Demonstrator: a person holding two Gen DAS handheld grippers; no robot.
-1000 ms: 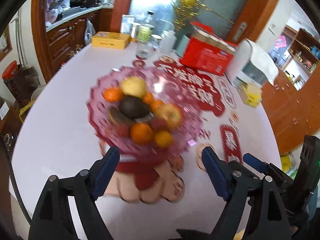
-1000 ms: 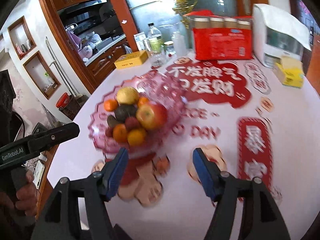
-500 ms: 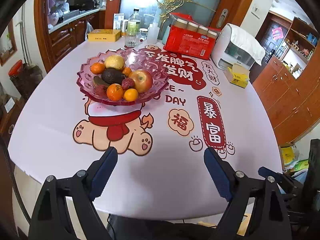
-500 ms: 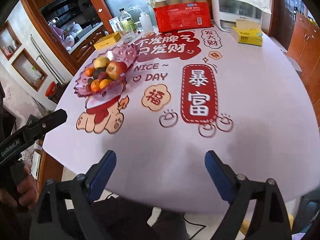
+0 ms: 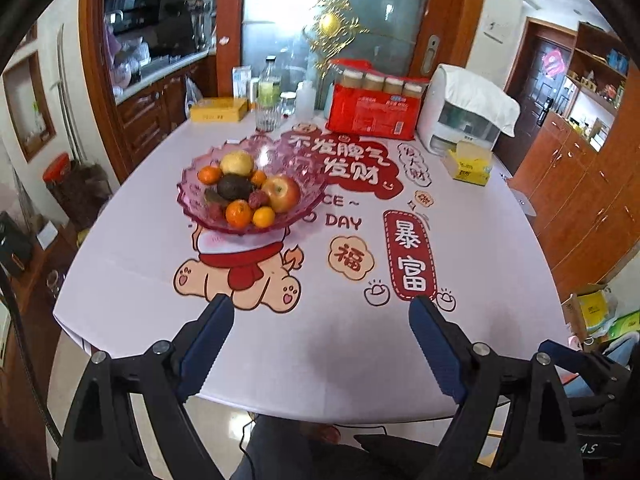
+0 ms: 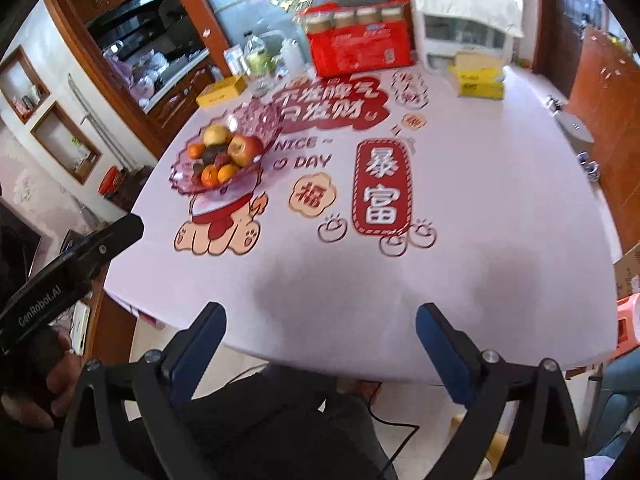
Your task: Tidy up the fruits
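The left gripper (image 5: 320, 336) is spread wide and holds nothing, low in the frame over the near edge of the tabletop (image 5: 360, 344). The right gripper (image 6: 320, 340) is likewise spread and bare, low in its own view. All the fruit in sight sits heaped in the pink bowl (image 5: 192, 196), left of centre: an apple (image 5: 282, 194), oranges (image 5: 239, 213), an avocado (image 5: 234, 187). No loose fruit lies on the tabletop, so the task looks done or nearly so, with both grippers well apart from the bowl
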